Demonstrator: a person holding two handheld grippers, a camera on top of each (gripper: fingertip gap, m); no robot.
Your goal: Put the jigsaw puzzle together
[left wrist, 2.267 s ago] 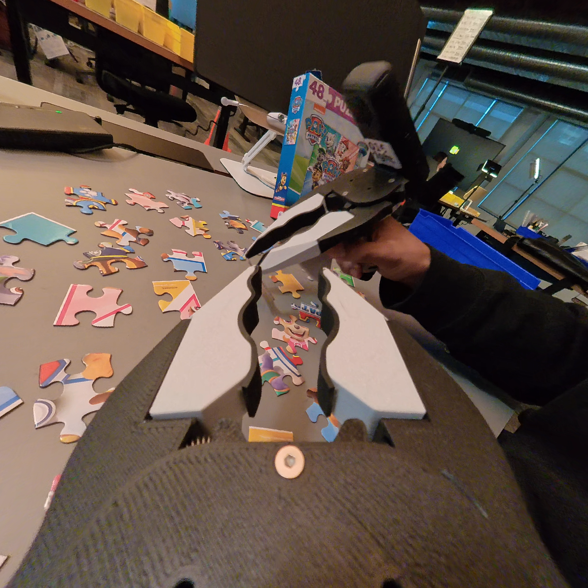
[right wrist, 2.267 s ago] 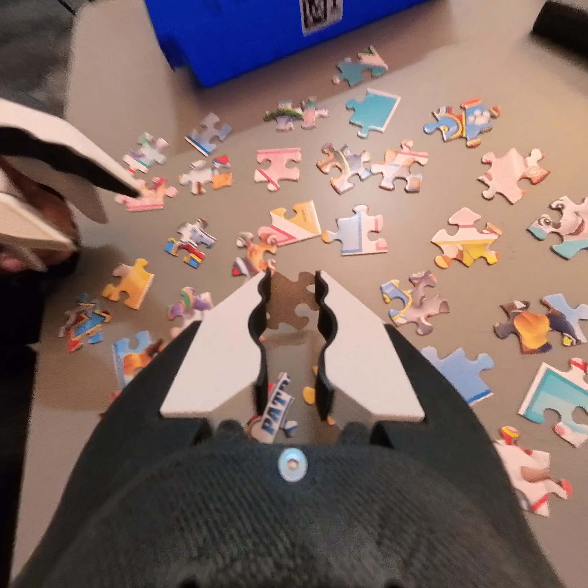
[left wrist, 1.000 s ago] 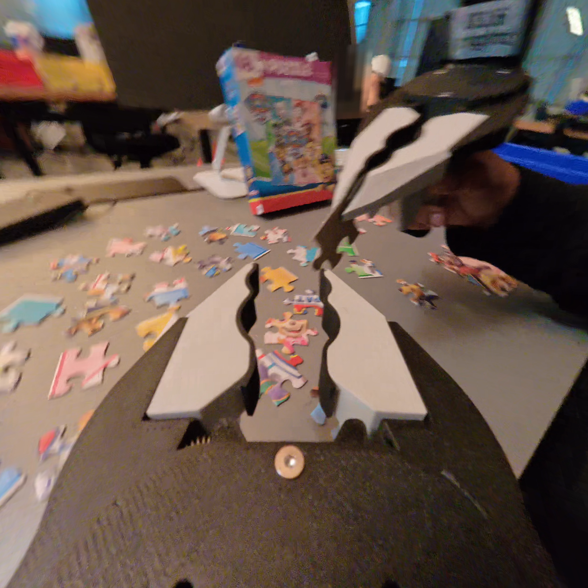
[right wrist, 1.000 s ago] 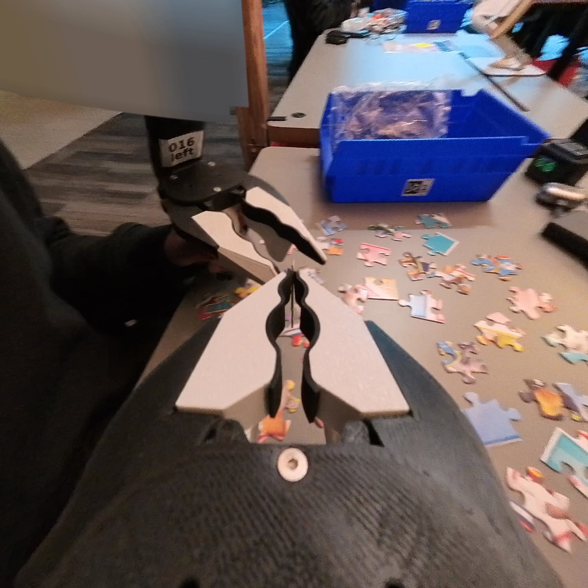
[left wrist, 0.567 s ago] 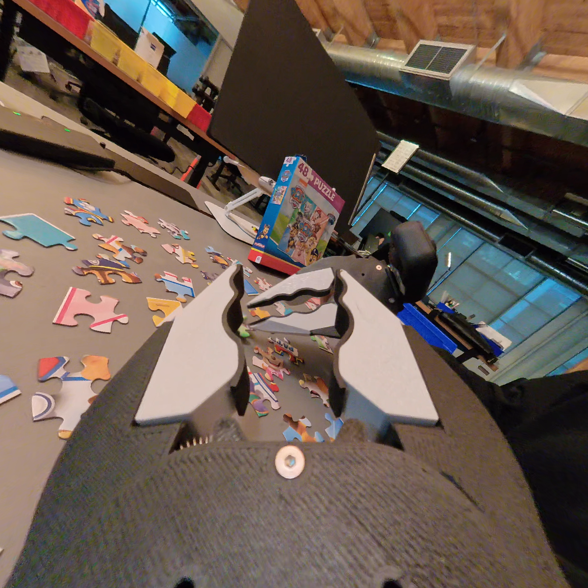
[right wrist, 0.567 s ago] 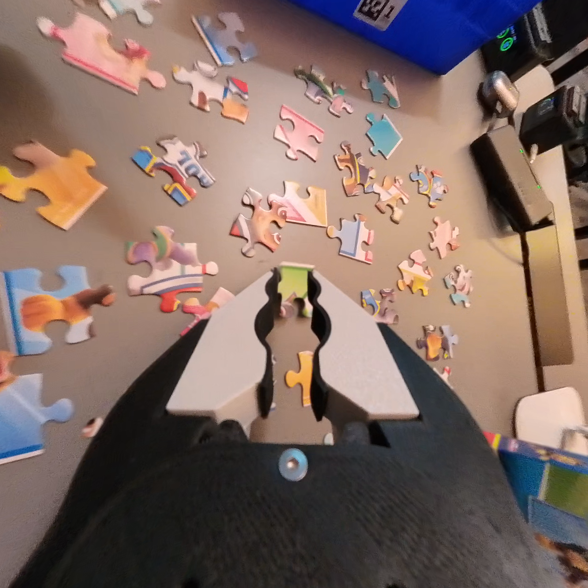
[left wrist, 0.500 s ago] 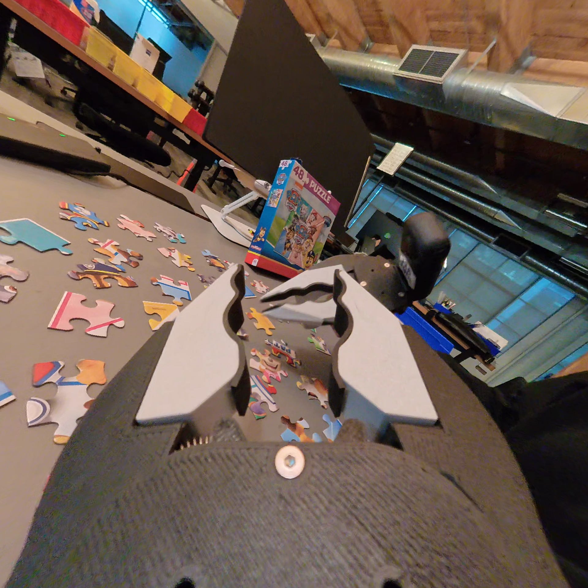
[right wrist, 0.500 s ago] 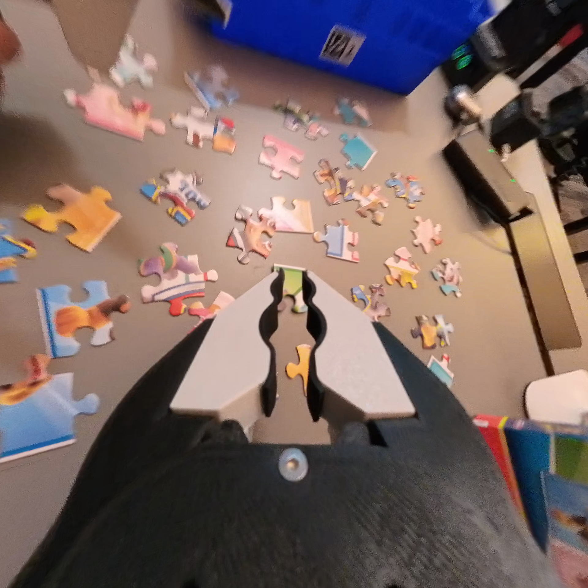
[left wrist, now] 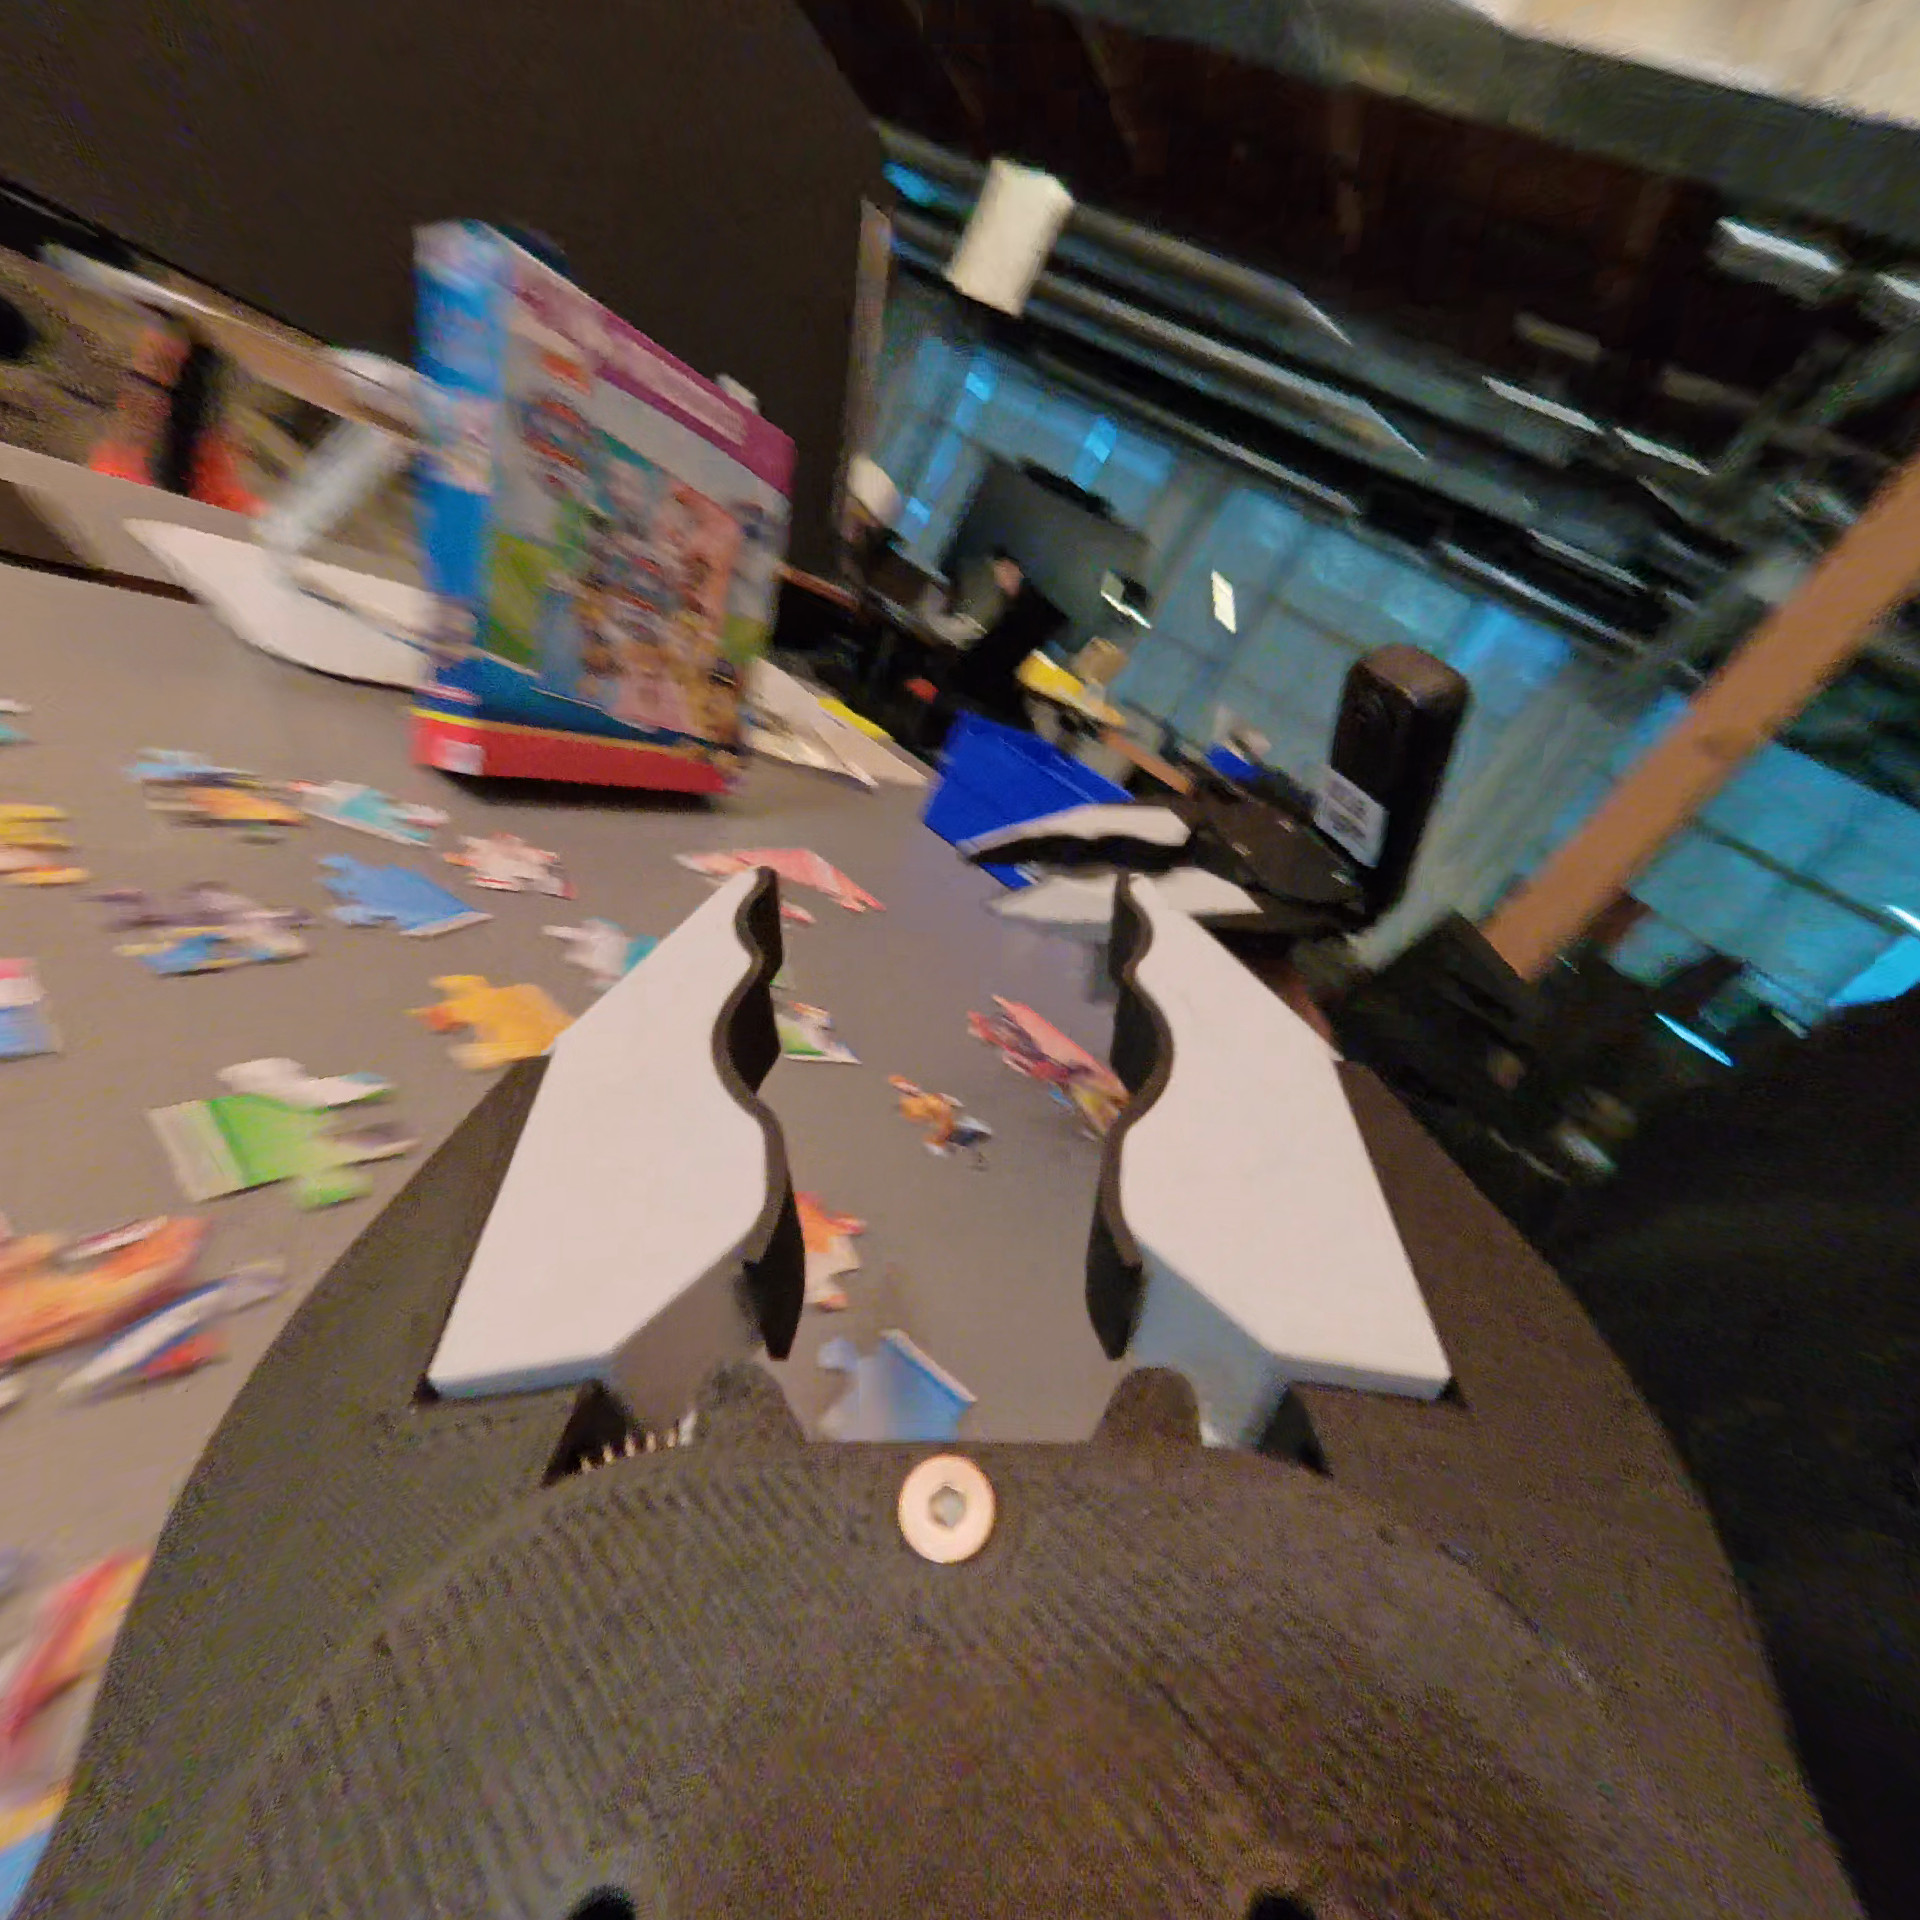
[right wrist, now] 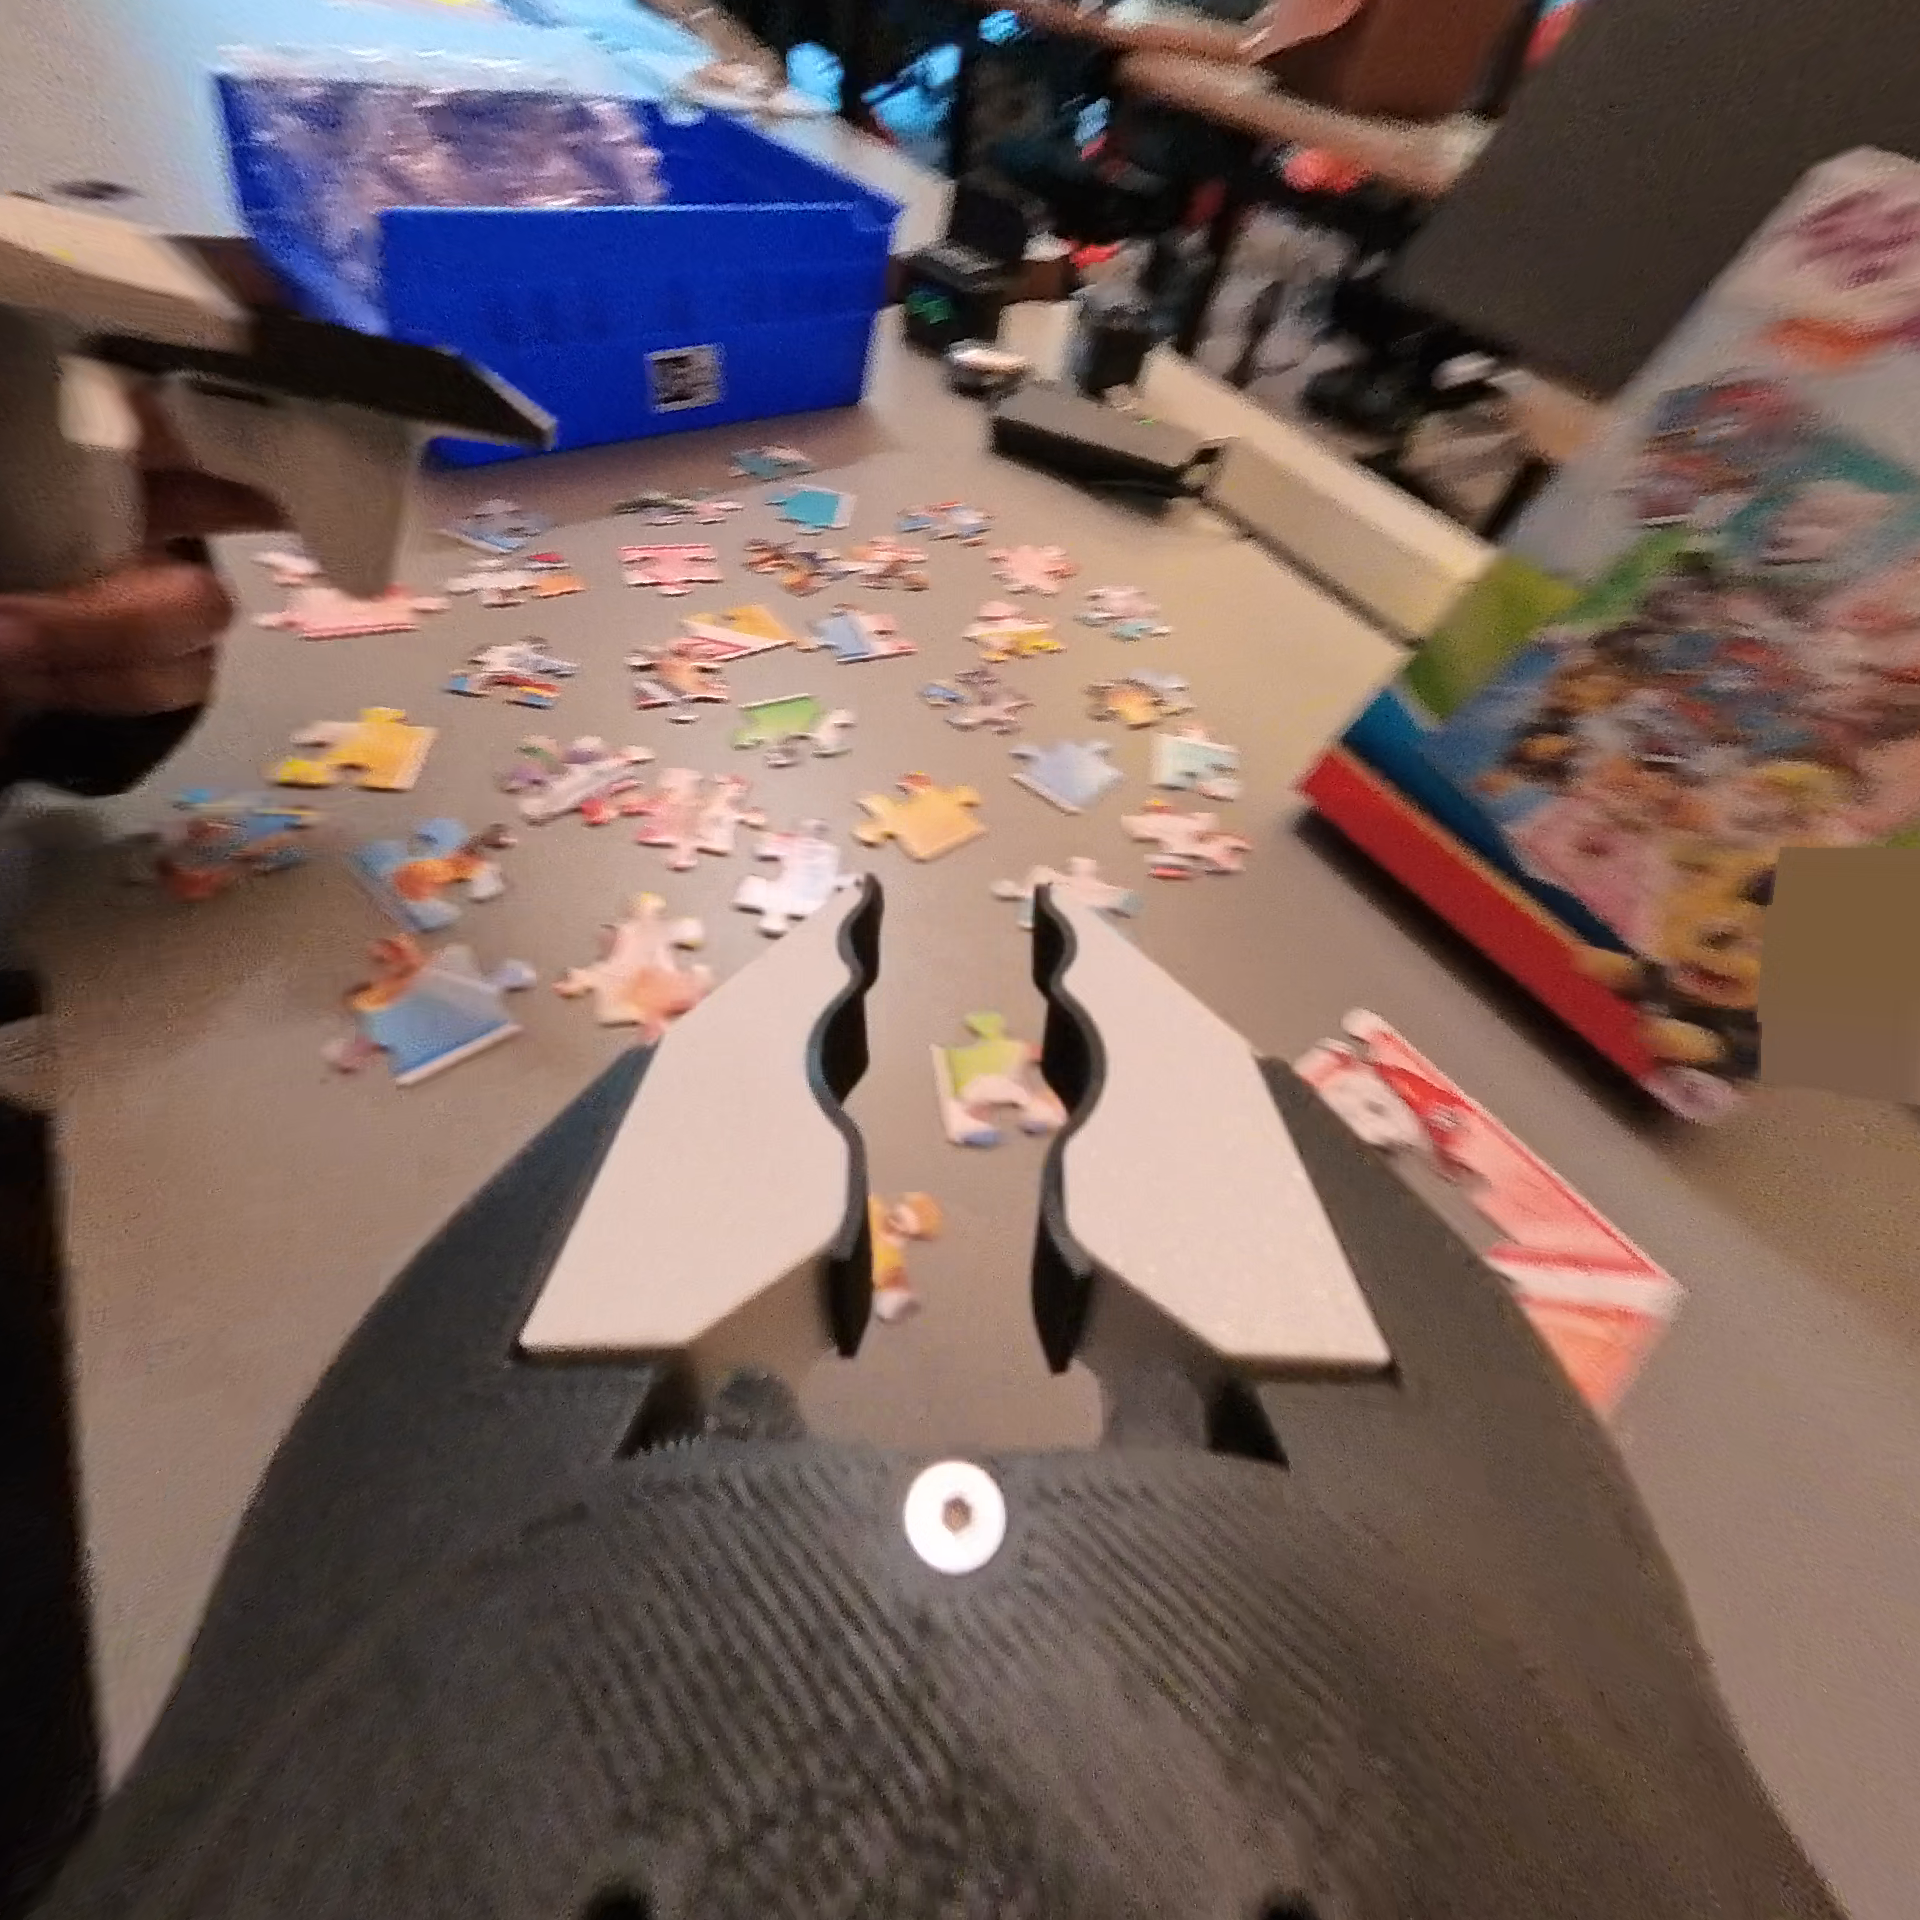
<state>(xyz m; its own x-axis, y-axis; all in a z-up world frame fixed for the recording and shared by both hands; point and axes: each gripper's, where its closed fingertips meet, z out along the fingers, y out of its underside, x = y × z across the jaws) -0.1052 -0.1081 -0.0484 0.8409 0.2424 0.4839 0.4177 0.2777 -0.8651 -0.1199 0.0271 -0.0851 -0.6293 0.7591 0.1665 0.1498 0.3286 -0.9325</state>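
Fingers of our right gripper stand apart above the grey counter, pinching nothing; a green-and-white cardboard puzzle piece lies flat beneath them. Our left gripper is spread wider, also bare. Loose colourful puzzle pieces lie scattered face up, seemingly for sorting, with the upright picture box and blue plastic bin beyond.

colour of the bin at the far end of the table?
Blue bin, with a small label on its front. Clearest in the right wrist view.
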